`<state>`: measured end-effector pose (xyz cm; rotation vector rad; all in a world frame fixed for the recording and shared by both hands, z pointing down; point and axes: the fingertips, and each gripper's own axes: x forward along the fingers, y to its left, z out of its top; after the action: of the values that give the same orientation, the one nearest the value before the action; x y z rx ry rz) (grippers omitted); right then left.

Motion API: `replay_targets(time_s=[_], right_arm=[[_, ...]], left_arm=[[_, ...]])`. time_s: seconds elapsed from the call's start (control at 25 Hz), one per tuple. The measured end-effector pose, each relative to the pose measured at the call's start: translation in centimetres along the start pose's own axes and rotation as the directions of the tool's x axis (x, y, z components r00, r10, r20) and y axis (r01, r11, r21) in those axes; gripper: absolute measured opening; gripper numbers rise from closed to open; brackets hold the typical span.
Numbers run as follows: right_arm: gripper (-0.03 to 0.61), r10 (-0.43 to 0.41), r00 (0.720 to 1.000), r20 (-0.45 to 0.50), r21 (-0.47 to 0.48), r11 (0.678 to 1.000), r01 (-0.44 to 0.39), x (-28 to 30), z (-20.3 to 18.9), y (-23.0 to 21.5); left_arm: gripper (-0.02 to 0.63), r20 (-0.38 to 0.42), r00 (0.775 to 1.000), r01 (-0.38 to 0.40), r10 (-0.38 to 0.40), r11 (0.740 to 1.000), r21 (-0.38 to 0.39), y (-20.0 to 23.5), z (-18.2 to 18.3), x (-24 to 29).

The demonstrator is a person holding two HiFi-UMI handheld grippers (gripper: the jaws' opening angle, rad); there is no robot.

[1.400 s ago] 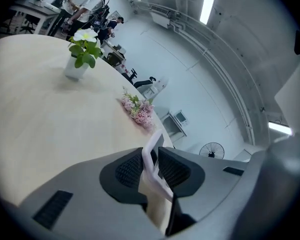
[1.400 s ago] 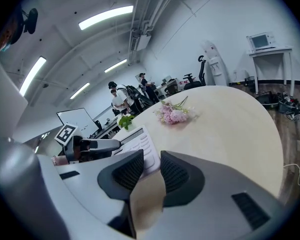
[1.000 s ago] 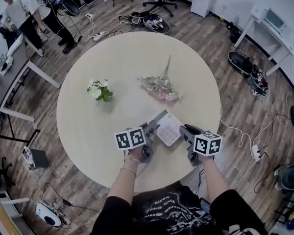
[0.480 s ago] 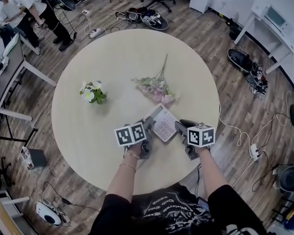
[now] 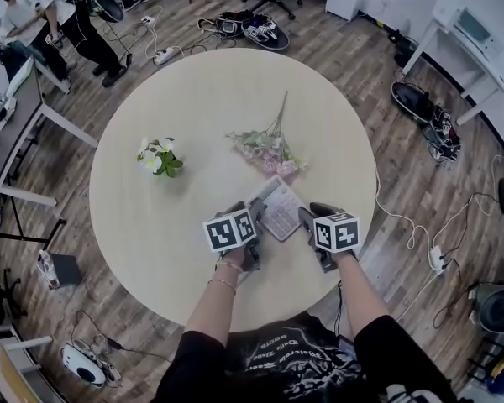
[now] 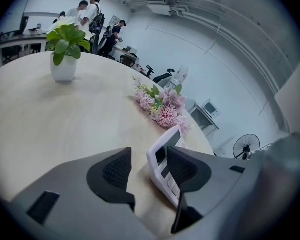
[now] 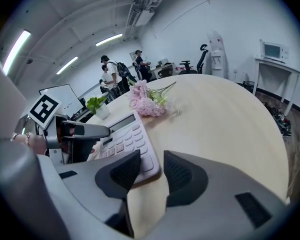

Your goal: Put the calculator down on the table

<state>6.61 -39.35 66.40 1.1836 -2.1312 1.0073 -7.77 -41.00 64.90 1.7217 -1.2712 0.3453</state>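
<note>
You're at the release. The calculator point(image 5: 279, 212) sits low on the round bench point(image 5: 193, 124), just short of the pink flowers point(image 5: 269, 154), with one side between the jaws of the left claw point(image 6: 149, 171) and a corner at those of the right claw point(image 7: 151, 173). Both claws are opening — neither squeezes it. Next, I'd draw both straight back without nudging it. The key legends are too small to read — no brand shows.
</note>
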Motion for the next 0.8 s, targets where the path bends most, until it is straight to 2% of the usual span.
replay_targets(time_s=[0.12, 0.24, 0.4, 0.6, 0.8], right_arm=[[0.261, 0.01, 1.0, 0.005, 0.013, 1.0, -0.01, -0.5, -0.2, 0.2], [0.269, 0.025, 0.999, 0.04, -0.004, 1.0, -0.025, -1.5, 0.1, 1.0], [0.281, 0.034, 0.996, 0.077, -0.078, 0.997, -0.028, -3.2, -0.2, 2.8], [0.279, 0.028, 0.992, 0.127, -0.174, 0.985, -0.006, -6.0, 0.0, 5.0], [0.278, 0.033, 0.979, 0.199, -0.222, 0.975, 0.012, -9.2, 0.2, 7.8]], left_arm=[[0.311, -0.02, 1.0, 0.003, -0.003, 1.0, -0.015, 0.4, -0.7, -0.4], [0.322, -0.013, 1.0, 0.015, -0.014, 1.0, 0.023, -0.1, -0.8, -1.4], [0.336, 0.006, 1.0, 0.02, -0.021, 0.993, 0.115, -0.7, -1.1, -3.4], [0.342, 0.068, 0.996, 0.038, -0.052, 0.98, 0.197, -2.2, -1.1, -7.1], [0.342, 0.145, 0.985, 0.06, -0.095, 0.971, 0.231, -3.5, -1.6, -11.0]])
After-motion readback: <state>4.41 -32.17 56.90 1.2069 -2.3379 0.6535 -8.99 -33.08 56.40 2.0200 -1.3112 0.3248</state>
